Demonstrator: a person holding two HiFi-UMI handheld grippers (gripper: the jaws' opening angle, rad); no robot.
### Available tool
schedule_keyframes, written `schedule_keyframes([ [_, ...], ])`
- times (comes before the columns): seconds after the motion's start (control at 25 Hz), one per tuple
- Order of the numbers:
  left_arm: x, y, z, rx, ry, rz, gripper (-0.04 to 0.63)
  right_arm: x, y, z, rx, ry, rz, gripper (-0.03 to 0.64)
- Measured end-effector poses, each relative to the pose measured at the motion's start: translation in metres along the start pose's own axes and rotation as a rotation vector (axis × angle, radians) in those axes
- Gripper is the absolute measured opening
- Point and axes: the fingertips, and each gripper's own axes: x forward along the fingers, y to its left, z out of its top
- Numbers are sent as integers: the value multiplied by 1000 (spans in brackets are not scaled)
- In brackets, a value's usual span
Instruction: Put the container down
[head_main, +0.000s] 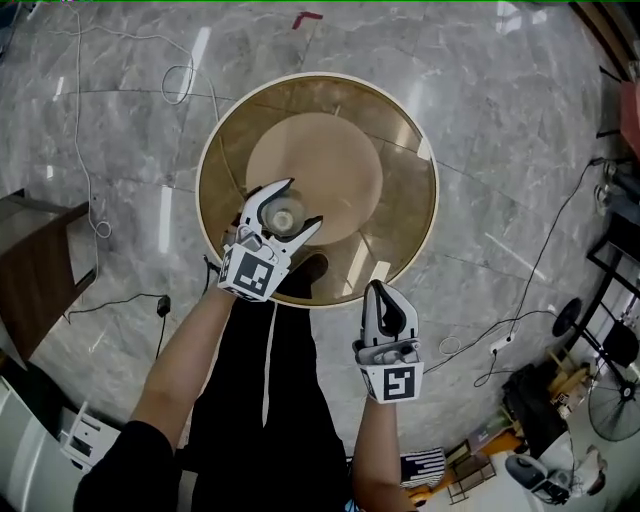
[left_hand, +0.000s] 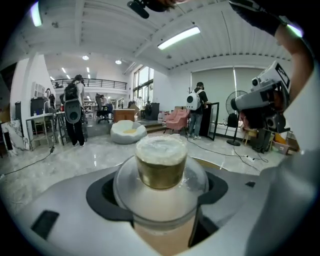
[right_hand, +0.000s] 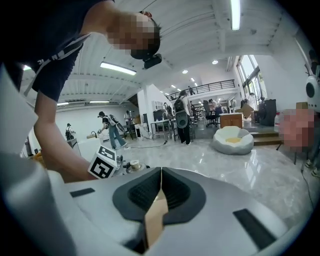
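Two clenched claws: my left gripper (head_main: 299, 204) is grasping the container (head_main: 282, 216), my right gripper (head_main: 379, 294) nothing. Releasing early — I'm risking it striking the table (head_main: 405, 205).

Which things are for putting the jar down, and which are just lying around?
For the job:
jar, held in the left gripper fingers
round table below it

Just lying about:
right gripper, shut and empty
plug on the floor
fan
beanbag

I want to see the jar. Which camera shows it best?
The left gripper view: the jar fills the middle, clamped between the jaws of the left gripper. The head view shows it small, from above; the right gripper view, tiny.
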Motion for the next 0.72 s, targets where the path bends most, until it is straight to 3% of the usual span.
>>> schedule_keyframes([
  [0.24,29,14,-47,9,26,21,359,19,-8,-46,11,39,3,31],
  [0.72,57,21,-90,25,59,1,359,36,4,-78,50,39,34,31],
])
